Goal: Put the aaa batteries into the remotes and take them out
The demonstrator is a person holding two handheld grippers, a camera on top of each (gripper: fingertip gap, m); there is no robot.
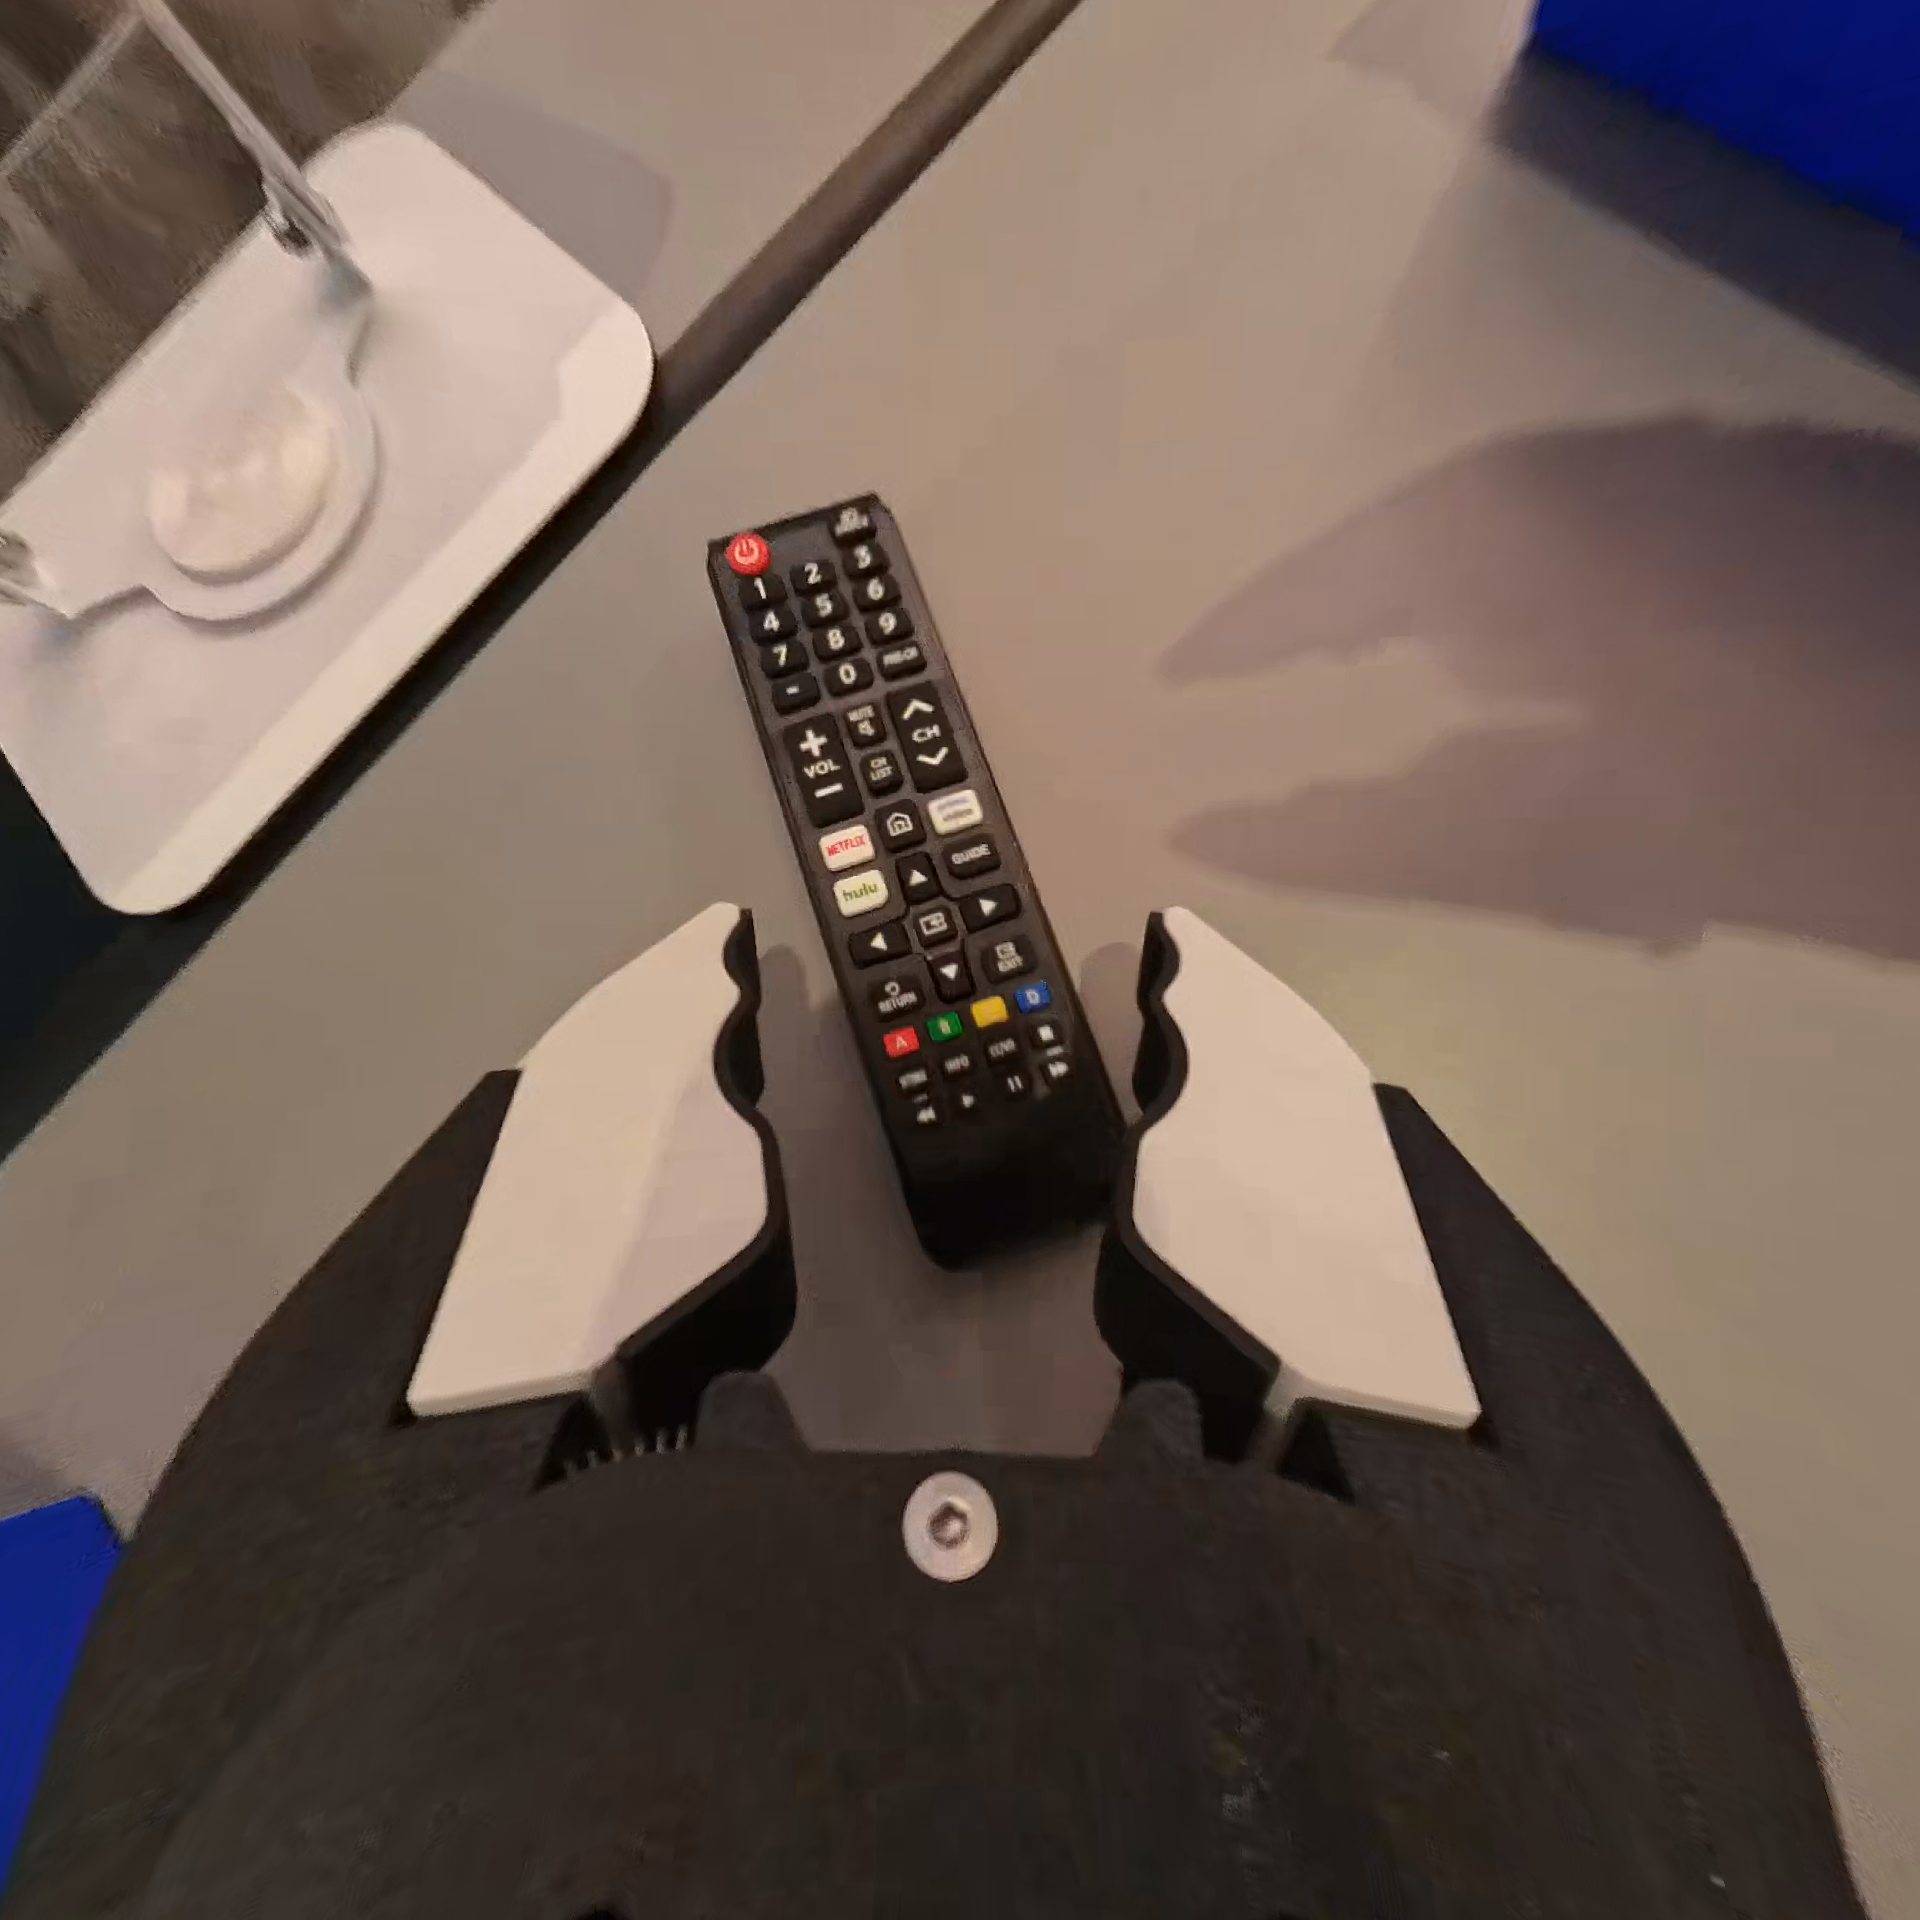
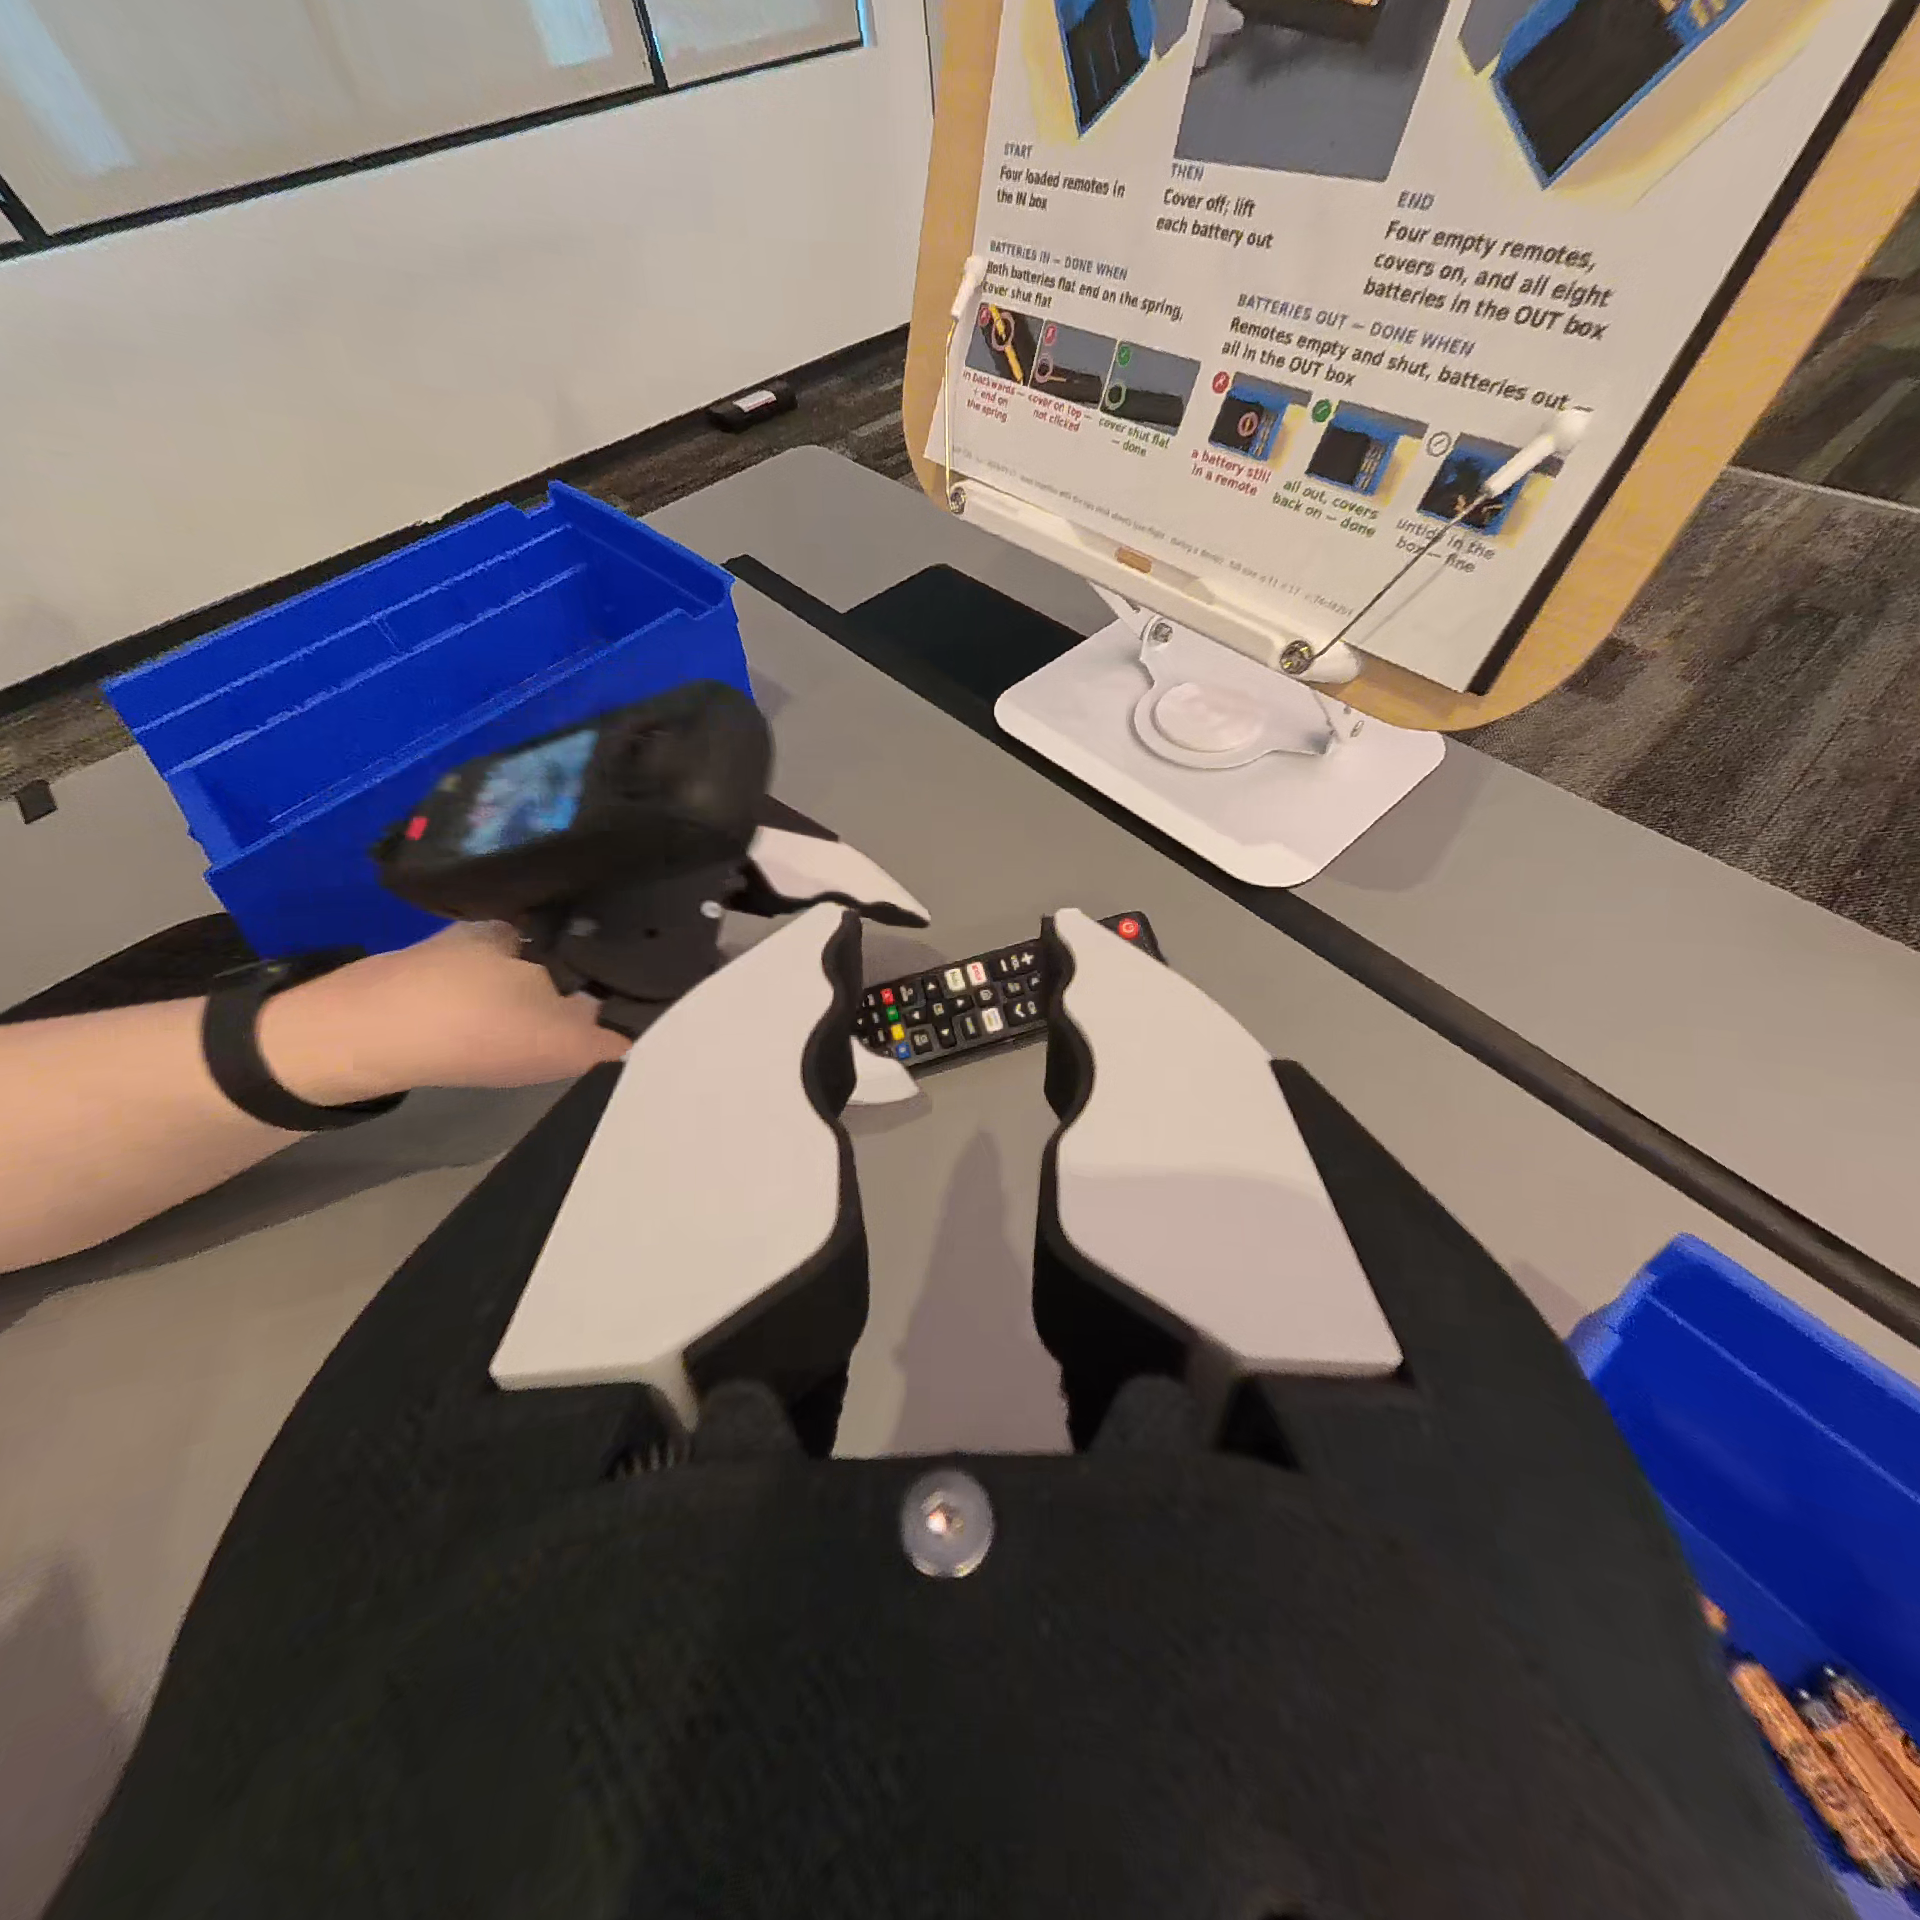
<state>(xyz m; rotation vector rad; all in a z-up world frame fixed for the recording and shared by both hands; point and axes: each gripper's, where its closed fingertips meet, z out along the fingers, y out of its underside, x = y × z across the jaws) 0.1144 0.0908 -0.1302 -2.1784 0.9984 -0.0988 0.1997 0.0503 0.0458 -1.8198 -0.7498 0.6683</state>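
At the far left of the right wrist view, a blue bin (image 2: 416, 675) sits on the grey bench (image 2: 1403, 987), its near wall just beside the person's hand (image 2: 499, 1003) that holds the left gripper (image 2: 873, 904). That gripper reaches in from the left and hovers over the near end of the black remote (image 1: 904, 862), its fingers spread with the remote's lower end lying between them; a gap shows on the left side, while on the right the finger looks to be just at the remote's edge, though whether it touches cannot be told. The remote lies flat on the bench, buttons up, about the middle of the surface, its red power button at the far end in the left wrist view.

The right gripper (image 2: 951, 935) comes from the near side, its fingers parted with nothing between them but bare bench, tips just short of the remote's long side.

Beyond the remote a dark seam (image 2: 1558, 1101) runs across the bench, and past it stands a white stand base (image 2: 1226, 790) carrying an instruction board (image 2: 1351, 312). Bare bench lies between remote and seam. At the near right, a second blue bin (image 2: 1766, 1455) holds copper-coloured batteries (image 2: 1849, 1766), well apart from the remote.
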